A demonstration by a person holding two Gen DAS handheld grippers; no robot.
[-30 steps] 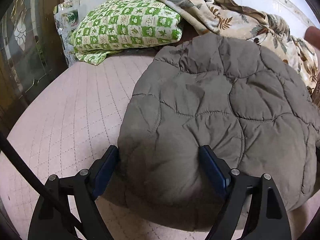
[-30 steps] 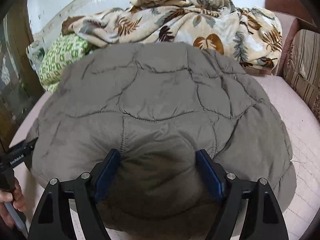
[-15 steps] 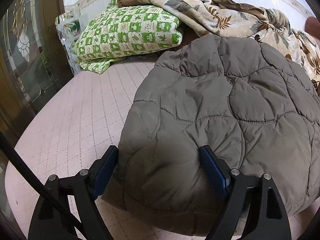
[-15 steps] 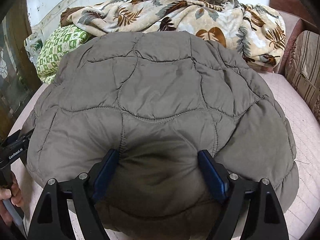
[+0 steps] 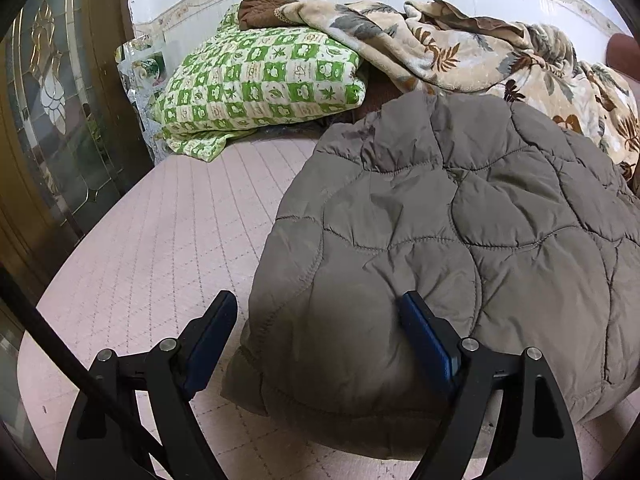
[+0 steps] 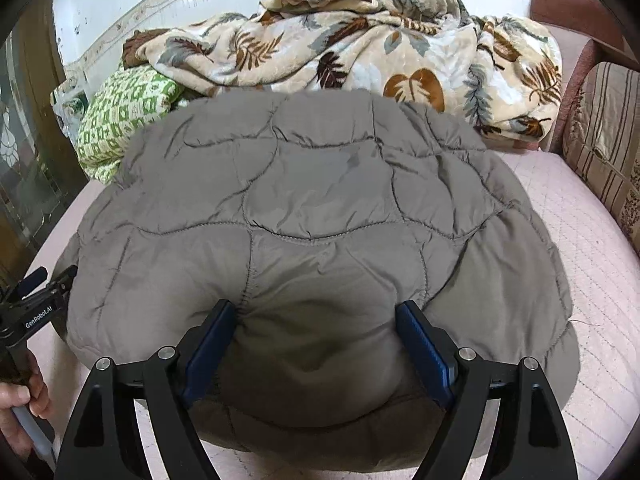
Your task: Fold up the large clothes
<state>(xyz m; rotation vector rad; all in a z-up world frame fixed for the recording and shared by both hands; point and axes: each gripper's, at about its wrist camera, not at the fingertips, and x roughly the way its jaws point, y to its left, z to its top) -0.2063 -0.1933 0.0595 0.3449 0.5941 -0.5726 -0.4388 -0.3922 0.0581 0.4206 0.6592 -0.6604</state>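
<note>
We see a grey quilted jacket point(image 6: 312, 216) lying in a puffy mound on the pink quilted bedcover point(image 5: 160, 240), with a leaf-print blanket point(image 6: 360, 52) heaped just behind the jacket and a green-and-white checked pillow point(image 5: 260, 84) behind it to the left. Our left gripper point(image 5: 320, 320) stands with its blue-padded fingers point(image 5: 424, 336) spread wide at the jacket's near left edge: the right-hand finger presses into the fabric, while the left-hand one hangs over bare bedcover just beside the hem, so nothing is pinched. Our right gripper point(image 6: 316, 328) sits at the jacket's near middle, fingers likewise wide apart, with a soft bulge of the jacket swelling between the two pads and touching both; we read this as a loose straddle and not a clamp. From the right wrist view, the left gripper appears at the jacket's far left edge, a bare hand point(image 6: 20, 404) wrapped round its handle. A striped cushion point(image 6: 604, 140) leans to the right of the jacket, beyond a strip of bedcover.
</note>
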